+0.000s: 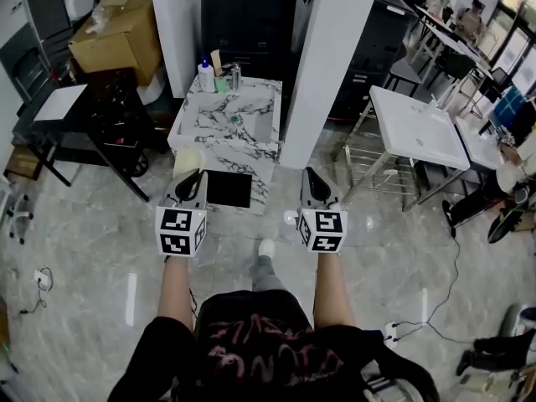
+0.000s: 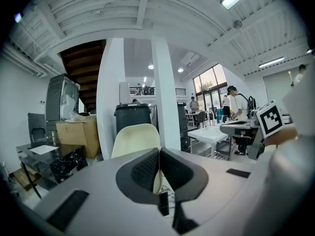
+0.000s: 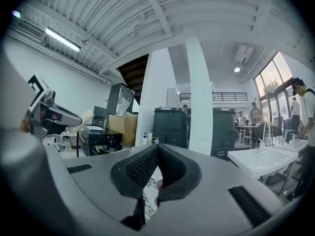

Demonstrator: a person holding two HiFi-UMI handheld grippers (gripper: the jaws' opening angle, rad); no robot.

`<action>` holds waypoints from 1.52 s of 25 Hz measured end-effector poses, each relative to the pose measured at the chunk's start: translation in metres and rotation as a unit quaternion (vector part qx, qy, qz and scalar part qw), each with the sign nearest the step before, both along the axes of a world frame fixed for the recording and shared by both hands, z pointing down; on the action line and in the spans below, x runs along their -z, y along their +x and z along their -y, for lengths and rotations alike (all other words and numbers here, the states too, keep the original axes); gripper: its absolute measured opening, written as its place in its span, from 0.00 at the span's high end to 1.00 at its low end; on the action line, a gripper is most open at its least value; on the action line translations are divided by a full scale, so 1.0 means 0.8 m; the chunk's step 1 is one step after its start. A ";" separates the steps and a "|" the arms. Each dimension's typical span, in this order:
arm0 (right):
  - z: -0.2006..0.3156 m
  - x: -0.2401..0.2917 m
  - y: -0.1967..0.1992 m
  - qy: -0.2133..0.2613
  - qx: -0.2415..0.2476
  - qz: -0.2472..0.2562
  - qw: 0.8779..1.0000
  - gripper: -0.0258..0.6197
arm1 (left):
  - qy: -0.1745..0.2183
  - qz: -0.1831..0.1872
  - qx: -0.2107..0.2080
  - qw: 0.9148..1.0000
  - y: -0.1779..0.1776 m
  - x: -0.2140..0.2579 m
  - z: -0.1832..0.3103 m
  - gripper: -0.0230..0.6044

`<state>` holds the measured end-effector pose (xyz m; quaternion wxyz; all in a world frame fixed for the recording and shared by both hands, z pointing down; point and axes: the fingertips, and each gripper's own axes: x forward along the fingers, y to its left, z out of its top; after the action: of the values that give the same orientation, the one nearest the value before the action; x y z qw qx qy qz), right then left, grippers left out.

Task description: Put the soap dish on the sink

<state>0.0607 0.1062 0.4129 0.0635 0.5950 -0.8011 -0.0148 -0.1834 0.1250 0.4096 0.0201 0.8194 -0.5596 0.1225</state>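
Your left gripper has its fingers clenched on the soap dish. It's a pale cream thing standing on edge between them, and its rounded top sticks up above the fingertips. In the head view the dish is up in the air, right at the near left corner of the sink. It's not set down on it. I can't tell whether it's actually over the marble or just short of it.

Your right gripper is out to the right, about level with the left one and just in front of the white pillar. Its fingers are squeezed together with nothing between them.

The sink itself is a marble-pattern unit with the basin sunk into the top and a black panel on the near side. Along its far edge there's a white bottle with a blue cap at the left, and a metal tap just right of it. A big black bin stands right behind the sink.

Off to the left there's a black surface with a white sheet on it, and a cardboard box further back. A white surface sits to the right of the pillar.
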 end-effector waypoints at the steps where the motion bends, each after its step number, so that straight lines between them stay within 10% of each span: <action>1: 0.008 -0.001 0.000 0.000 0.000 0.001 1.000 0.94 | -0.001 0.001 0.001 1.000 -0.001 -0.001 0.008 0.92; 38: 0.438 -0.047 0.045 -0.048 0.054 0.007 0.997 0.94 | -0.075 0.035 0.027 0.996 0.065 -0.061 0.412 0.92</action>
<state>0.0970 -0.2444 0.4504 0.0857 0.5474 -0.8321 0.0241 -0.1315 -0.2043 0.4581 0.0654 0.7952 -0.5713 0.1924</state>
